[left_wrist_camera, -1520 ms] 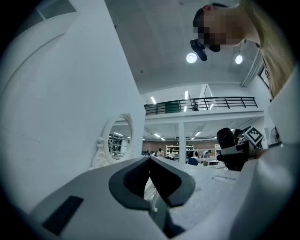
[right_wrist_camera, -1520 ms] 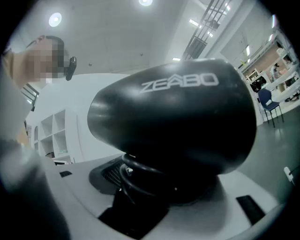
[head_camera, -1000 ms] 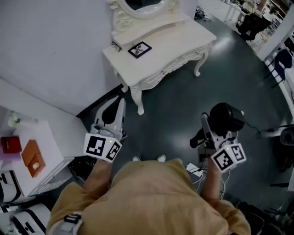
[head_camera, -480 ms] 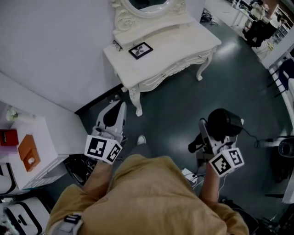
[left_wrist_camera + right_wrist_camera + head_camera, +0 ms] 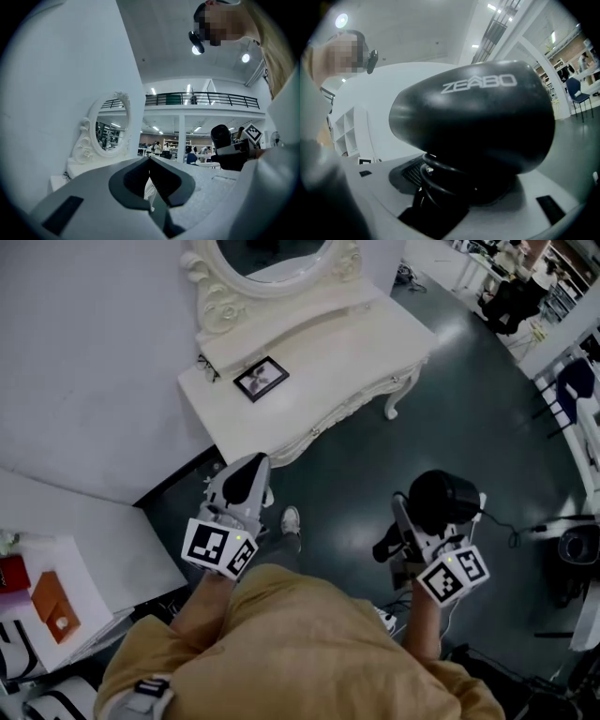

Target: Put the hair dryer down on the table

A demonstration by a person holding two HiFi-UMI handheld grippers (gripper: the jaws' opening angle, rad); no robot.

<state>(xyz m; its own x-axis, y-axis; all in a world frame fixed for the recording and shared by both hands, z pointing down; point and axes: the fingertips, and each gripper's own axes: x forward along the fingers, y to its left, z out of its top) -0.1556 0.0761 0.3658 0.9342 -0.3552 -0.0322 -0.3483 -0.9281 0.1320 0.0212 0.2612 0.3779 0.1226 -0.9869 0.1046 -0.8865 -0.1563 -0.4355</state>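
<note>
A black hair dryer [image 5: 441, 499] with a coiled cord [image 5: 435, 182] is held upright over the dark floor, and my right gripper [image 5: 419, 523] is shut on its handle. In the right gripper view the dryer's barrel [image 5: 480, 122] fills the frame above the jaws of my right gripper [image 5: 457, 190]. The white dressing table [image 5: 328, 338] with an oval mirror [image 5: 267, 257] stands ahead, up and left of the dryer. My left gripper [image 5: 251, 467] hangs shut and empty just in front of the table's near edge; in its own view the left gripper [image 5: 150, 161] has its jaws together.
A small framed picture [image 5: 261, 378] lies on the table's left part. A white shelf unit with an orange box [image 5: 49, 604] stands at the lower left. Cables [image 5: 525, 532] trail on the floor at right, and chairs [image 5: 511, 292] stand far right. One shoe [image 5: 291, 519] shows below.
The dressing table has come closer and slid left in the head view as the person steps toward it. Both grippers keep their grip state; the dryer stays in the right one.
</note>
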